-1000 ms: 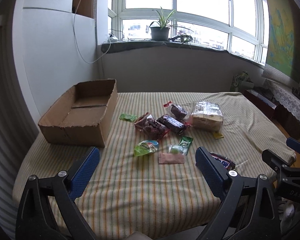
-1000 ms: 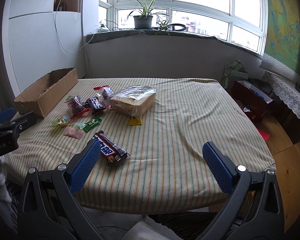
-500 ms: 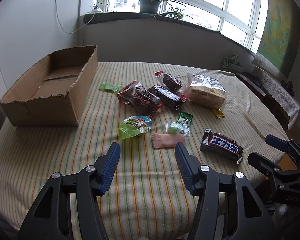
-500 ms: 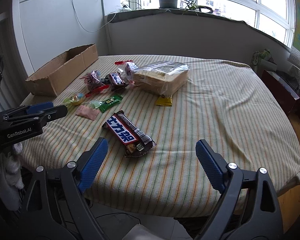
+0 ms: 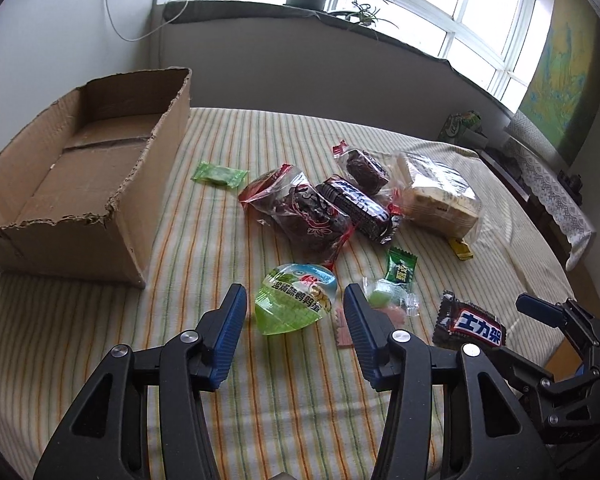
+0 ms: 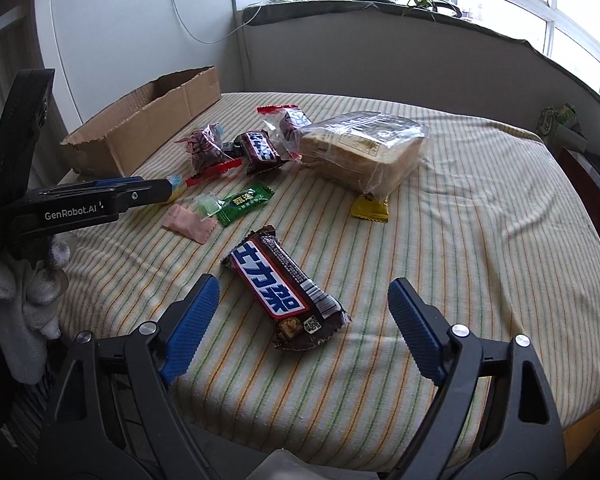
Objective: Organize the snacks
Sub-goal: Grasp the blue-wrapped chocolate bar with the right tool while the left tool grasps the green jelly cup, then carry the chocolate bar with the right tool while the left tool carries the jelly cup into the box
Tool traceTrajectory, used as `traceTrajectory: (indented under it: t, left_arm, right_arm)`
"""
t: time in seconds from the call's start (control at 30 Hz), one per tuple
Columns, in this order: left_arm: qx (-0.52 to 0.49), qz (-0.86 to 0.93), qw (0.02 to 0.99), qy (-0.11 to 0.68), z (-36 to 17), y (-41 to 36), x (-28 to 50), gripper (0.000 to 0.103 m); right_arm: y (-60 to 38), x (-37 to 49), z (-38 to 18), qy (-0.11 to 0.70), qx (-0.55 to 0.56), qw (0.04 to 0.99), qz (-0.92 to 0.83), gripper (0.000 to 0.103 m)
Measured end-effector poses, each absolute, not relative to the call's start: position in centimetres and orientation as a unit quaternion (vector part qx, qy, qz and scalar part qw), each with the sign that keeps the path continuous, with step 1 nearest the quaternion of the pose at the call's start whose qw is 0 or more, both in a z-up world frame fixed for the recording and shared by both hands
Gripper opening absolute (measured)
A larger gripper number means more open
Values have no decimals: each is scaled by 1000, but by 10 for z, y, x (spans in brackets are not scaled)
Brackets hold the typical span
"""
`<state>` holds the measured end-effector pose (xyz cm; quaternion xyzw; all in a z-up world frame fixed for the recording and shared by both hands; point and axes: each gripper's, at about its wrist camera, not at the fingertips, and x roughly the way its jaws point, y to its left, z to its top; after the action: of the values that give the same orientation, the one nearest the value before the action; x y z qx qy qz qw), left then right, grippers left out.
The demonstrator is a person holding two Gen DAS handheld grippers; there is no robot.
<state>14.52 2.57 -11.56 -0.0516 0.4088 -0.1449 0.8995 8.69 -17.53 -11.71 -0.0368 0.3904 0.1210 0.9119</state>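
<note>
Left gripper [image 5: 294, 312]: blue pads part-open, bracketing the green heart-shaped jelly cup [image 5: 296, 299], not touching it. The right pad hides part of the pink sachet [image 5: 342, 330].

Right gripper [image 6: 302, 306]: spread wide, empty, over the dark chocolate bar with blue-and-white lettering [image 6: 286, 286] lying on the striped cloth [image 6: 480, 240].

Yellow packet [image 6: 370, 209] half tucked under the clear bag of sliced bread [image 6: 360, 148].

One torn cardboard box [image 5: 80, 172], far left. Three dark red-sealed cake wrappers, overlapping, contents hard to read.

left tool [image 5: 294, 318]: black arms, blue ribbed pads, silver screws, "GenRobot.AI" | right tool [image 6: 302, 322]: same | hand [image 6: 24, 300]: grey-white knit glove
</note>
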Motion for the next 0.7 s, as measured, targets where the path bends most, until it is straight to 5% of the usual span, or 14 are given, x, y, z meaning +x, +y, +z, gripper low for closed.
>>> traceTrajectory:
  t: [0.07,0.3,0.43,0.57,0.7]
  left_arm:
    - [-55,-141,898,413,-118,26,148,49]
    - [-52,-135,897,418,-122,24,153,49]
    - [-49,-125,899,417,-123,23,156,33]
    - [-43,-122,901,414,-123,22,156,33]
    - [-40,-122,903,411,-123,22,154,33]
  right_arm:
    - [-170,92,-119,395,-48,908,132,73]
    - [-161,107,-132,419,-71,894,143,61]
    - [-161,111,-133,421,-74,892,145,48]
    - [-160,113,-131,425,-77,890,148,32]
    - [-160,113,-131,427,-76,889,148,31]
